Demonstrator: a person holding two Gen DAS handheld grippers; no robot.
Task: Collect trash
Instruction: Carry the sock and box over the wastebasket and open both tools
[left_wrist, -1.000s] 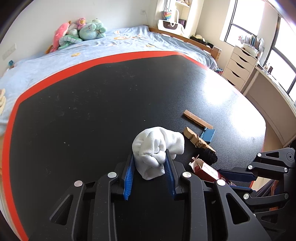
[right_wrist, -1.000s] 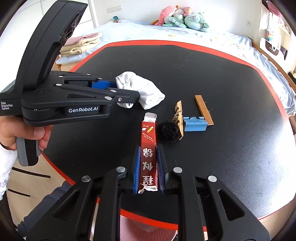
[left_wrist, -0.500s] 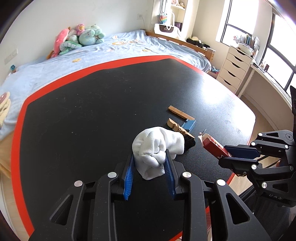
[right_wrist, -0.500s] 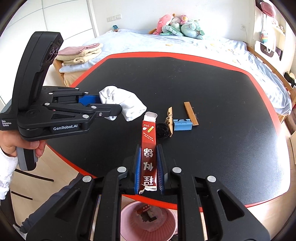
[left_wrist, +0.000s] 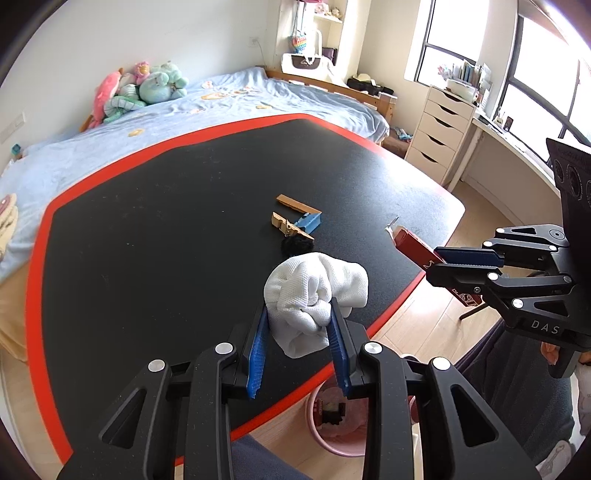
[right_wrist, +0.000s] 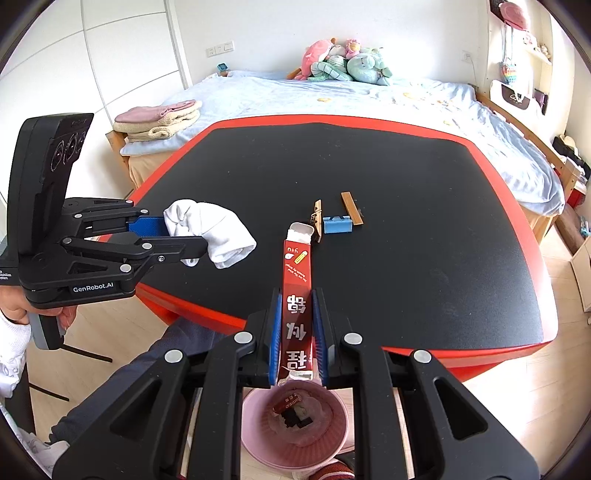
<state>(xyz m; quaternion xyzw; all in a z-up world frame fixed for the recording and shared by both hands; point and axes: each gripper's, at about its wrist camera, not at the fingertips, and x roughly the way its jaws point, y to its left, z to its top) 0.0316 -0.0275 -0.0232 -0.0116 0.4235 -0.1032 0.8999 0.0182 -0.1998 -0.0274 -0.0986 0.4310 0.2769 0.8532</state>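
Note:
My left gripper (left_wrist: 297, 314) is shut on a crumpled white cloth (left_wrist: 316, 295), held above the table's near edge; it also shows in the right wrist view (right_wrist: 207, 230). My right gripper (right_wrist: 297, 295) is shut on a long red carton (right_wrist: 297, 273) with its open flap pointing away, also in the left wrist view (left_wrist: 417, 251). A pink trash bin (right_wrist: 295, 424) with some scraps inside stands on the floor right under the right gripper, and shows in the left wrist view (left_wrist: 332, 417).
On the black red-edged table (right_wrist: 424, 229) lie a wooden clothespin (right_wrist: 317, 218), a blue clip (right_wrist: 338, 224), a wooden strip (right_wrist: 351, 213) and a black fuzzy ball (left_wrist: 295, 245). A bed stands behind, drawers (left_wrist: 439, 136) to the right.
Both grippers have pulled back and risen from the table with their loads. The pink bin has come into view below them.

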